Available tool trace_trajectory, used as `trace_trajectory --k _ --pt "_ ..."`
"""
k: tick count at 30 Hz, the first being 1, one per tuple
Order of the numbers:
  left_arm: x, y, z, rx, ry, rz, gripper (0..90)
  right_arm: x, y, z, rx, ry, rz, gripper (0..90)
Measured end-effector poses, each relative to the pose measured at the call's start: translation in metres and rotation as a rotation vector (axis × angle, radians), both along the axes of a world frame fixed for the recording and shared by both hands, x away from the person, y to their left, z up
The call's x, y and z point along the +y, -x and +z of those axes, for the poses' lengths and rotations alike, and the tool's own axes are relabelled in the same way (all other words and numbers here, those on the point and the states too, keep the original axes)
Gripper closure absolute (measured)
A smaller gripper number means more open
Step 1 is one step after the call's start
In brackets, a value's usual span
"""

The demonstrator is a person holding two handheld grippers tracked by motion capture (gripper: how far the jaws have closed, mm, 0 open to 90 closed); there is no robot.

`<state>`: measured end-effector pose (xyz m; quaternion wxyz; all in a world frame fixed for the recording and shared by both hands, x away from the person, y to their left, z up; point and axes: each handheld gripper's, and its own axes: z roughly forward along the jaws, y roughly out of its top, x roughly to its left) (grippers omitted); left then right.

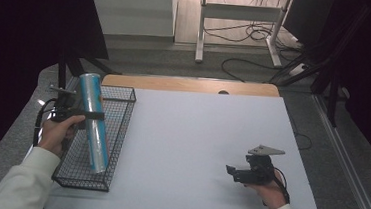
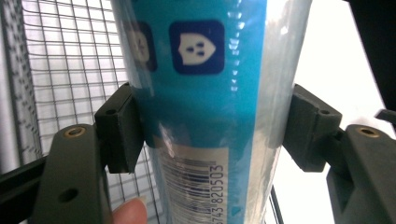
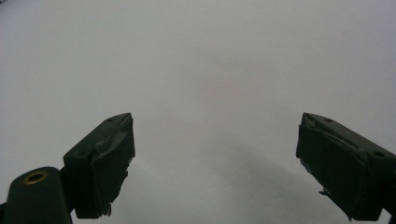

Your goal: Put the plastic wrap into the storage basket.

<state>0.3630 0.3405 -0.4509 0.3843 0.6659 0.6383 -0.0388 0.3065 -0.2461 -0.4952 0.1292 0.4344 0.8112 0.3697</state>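
Closest to me, my right gripper [image 1: 238, 173] is parked on the near right of the table with its jaws spread wide and nothing between them; the right gripper view looks past its pads [image 3: 109, 170] at bare tabletop.

Over on the left, my left gripper [image 1: 94, 115] is clamped on a long shiny blue cylinder wrapped in clear film, barcode label on it [image 2: 205, 116]. The jaws pinch it from both sides about mid-length, and both pads [image 2: 122, 135] are pressed against the wrap. The cylinder is tilted, lower end down inside the black wire-mesh basket [image 1: 122, 117] at the left edge of the table, upper end sticking up above the basket's far rim. Can't tell if the bottom end is actually resting on the basket floor or just hovering.

So my read: the grab is done and the tube is at the basket, but it's still in the grip. What's left is either laying it down and letting go, or lifting it clear.

The surface is a pale matte sheet over a wooden table [image 1: 190, 85], whose wood shows along the far edge. Beyond that there's grey floor, white desk legs [image 1: 202, 30], loose black cables [image 1: 257, 32], and dark curtains either side.
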Motion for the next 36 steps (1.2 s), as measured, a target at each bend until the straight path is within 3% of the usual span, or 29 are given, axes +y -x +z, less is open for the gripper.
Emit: trace_trajectory --k 1,4,8,13,21,28,32,36 --pt "-0.004 -0.004 -0.002 0.012 -0.009 0.005 31.3 0.0 0.0 0.0 0.0 0.001 0.0 11.7" --pt "-0.017 -0.013 -0.004 0.04 -0.096 0.004 30.3 -0.001 0.0 0.0 -0.002 0.003 0.001 11.7" --pt "-0.031 -0.021 -0.012 0.059 -0.126 -0.008 30.5 -0.002 0.0 0.0 0.002 0.001 -0.004 11.7" --pt "-0.038 -0.029 -0.023 0.076 -0.111 0.007 30.9 -0.003 0.0 -0.001 0.001 0.001 -0.006 11.7" --pt "-0.035 -0.042 -0.042 0.136 -0.089 0.04 30.6 -0.003 -0.001 -0.002 0.006 0.009 -0.007 11.7" --pt "-0.034 -0.05 -0.06 0.186 -0.108 0.069 29.5 -0.004 -0.002 -0.004 0.011 0.016 -0.015 11.7" --pt "-0.038 -0.048 -0.059 0.163 -0.154 0.072 28.2 -0.005 -0.001 -0.005 0.009 0.027 -0.019 11.7" --pt "-0.04 -0.039 -0.041 0.078 -0.151 0.079 21.1 -0.006 0.0 -0.004 0.006 0.015 -0.021 11.7"
